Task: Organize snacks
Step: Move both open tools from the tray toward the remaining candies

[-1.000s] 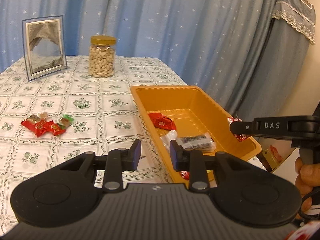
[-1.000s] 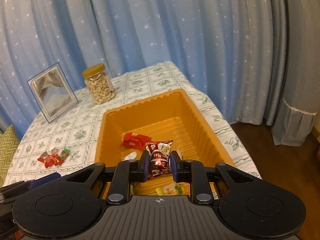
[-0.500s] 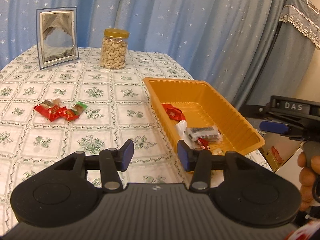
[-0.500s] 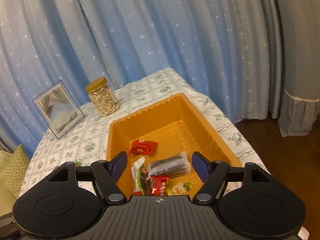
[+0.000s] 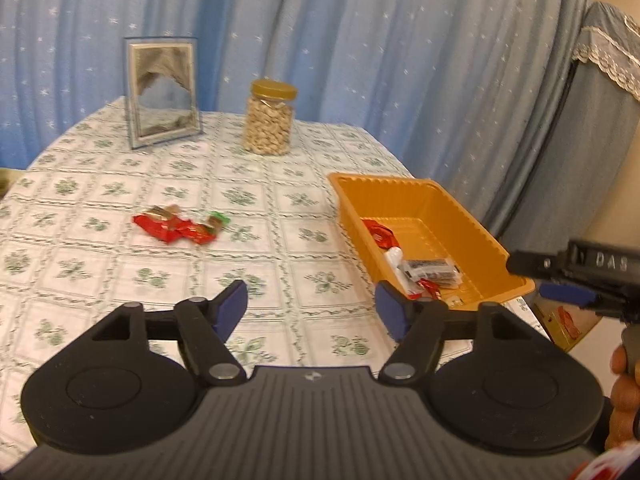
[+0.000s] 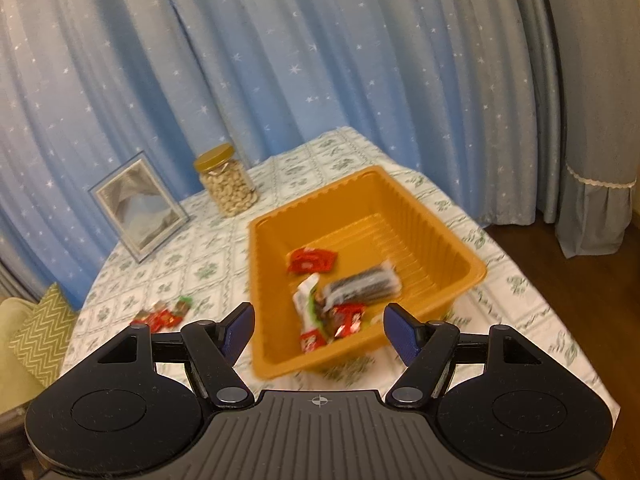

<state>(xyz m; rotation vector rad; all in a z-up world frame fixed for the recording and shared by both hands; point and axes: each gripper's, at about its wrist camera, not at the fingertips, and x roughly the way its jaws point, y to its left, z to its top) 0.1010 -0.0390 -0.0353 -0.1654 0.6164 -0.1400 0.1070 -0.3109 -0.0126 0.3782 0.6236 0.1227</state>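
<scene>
— Between the fingers of the left gripper (image 5: 311,307), what do you see?

— Only tablecloth. Its jaws are opening, well apart already, with nothing between the blue pads (image 5: 232,305). It hangs above the near part of the table (image 5: 100,184).

— And the right gripper (image 6: 319,331)?

— Jaws spread wide and empty too. Through the gap shows the near end of the orange tray (image 6: 452,248), which sits below and beyond the fingertips. In the left wrist view the same gripper comes in from the far right edge, held by a hand (image 5: 624,384), its blue tip just beside the tray's near right corner.

— What lies in the tray?

— Several wrapped snacks. A red packet (image 6: 311,260) rests toward the middle; nearer lie a dark bar in clear wrap (image 6: 366,282), a white and green sachet (image 6: 306,300) and a small red wrapper (image 6: 348,316), bunched together and overlapping. This part is blurred, so I cannot tell every piece apart.

— Anything still outside it?

— Yes, a little cluster of loose snacks (image 5: 180,226), red wrappers with one green-ended piece, lies on the cloth to the left of the tray, well apart from it.

— Farther out?

— A jar of nuts (image 5: 270,122) with a gold lid stands upright at the far side, and a framed picture (image 5: 162,92) stands to its left. Blue starred curtains (image 5: 360,40) hang behind the table.
</scene>
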